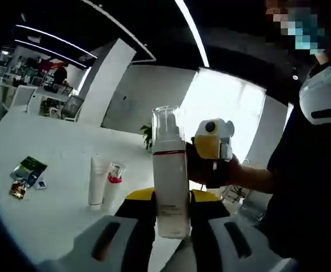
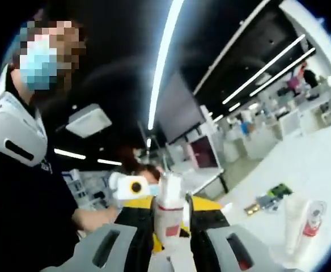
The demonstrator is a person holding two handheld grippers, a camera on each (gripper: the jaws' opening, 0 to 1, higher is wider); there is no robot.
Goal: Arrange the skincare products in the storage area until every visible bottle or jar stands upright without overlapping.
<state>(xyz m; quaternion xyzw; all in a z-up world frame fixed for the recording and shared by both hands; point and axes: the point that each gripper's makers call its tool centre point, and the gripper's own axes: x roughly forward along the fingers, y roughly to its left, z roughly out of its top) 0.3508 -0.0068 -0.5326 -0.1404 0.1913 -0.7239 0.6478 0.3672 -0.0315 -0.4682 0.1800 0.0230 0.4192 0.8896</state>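
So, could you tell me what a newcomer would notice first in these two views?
The eye goes first to the tall white pump bottle, upright between the left gripper's jaws in the left gripper view, with the right gripper meeting it from the far side. Next, on the white table, a white tube and a small red-collared bottle stand together, with loose sachets nearby.

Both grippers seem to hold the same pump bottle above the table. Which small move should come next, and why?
Probably open the right gripper and draw it back. The pump bottle is clamped upright low down by the left gripper, while the right one grips near its red band, so one hold looks enough. Then it can be set on the white table beside the white tube.
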